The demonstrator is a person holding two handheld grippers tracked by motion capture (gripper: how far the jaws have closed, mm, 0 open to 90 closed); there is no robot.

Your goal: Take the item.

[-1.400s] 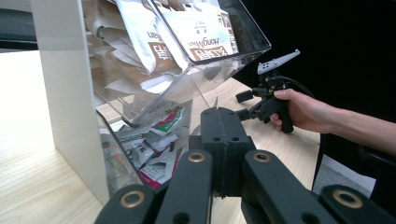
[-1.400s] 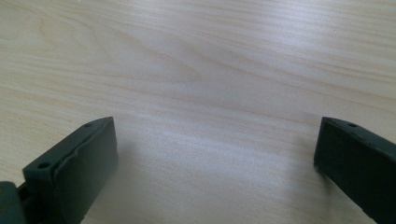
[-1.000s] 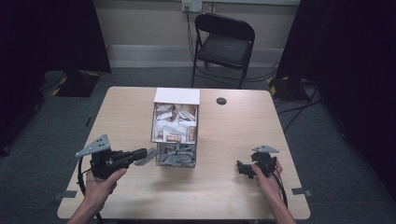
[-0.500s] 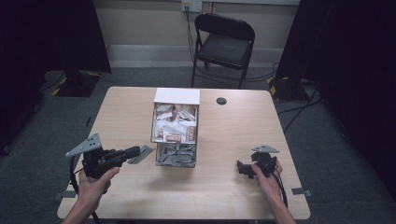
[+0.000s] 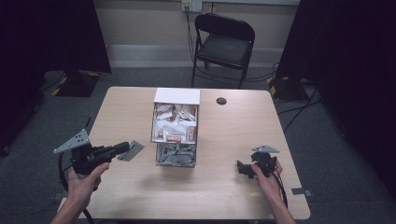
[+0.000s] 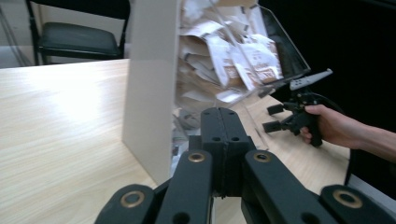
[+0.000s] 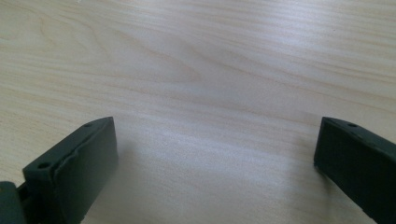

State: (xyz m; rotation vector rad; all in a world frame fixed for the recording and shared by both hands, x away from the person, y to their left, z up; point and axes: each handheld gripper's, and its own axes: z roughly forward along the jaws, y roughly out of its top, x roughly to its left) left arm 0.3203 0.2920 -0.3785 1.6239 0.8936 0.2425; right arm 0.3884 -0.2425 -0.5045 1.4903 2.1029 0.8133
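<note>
Counts: one clear box of paper packets, one grey packet, one folding chair, two grippers.
Left gripper: jaws pressed together on the grey packet, held left of the box.
Right gripper: jaws spread wide, nothing held, low over the bare table.
Surroundings: a small black disc is seen behind the box; the chair stands beyond the table.

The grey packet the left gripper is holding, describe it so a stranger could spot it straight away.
On the wooden table, look left of the clear box stuffed with packets. There the left gripper pinches a flat grey packet. It is the one packet outside the box, plain grey rather than white and brown.
</note>
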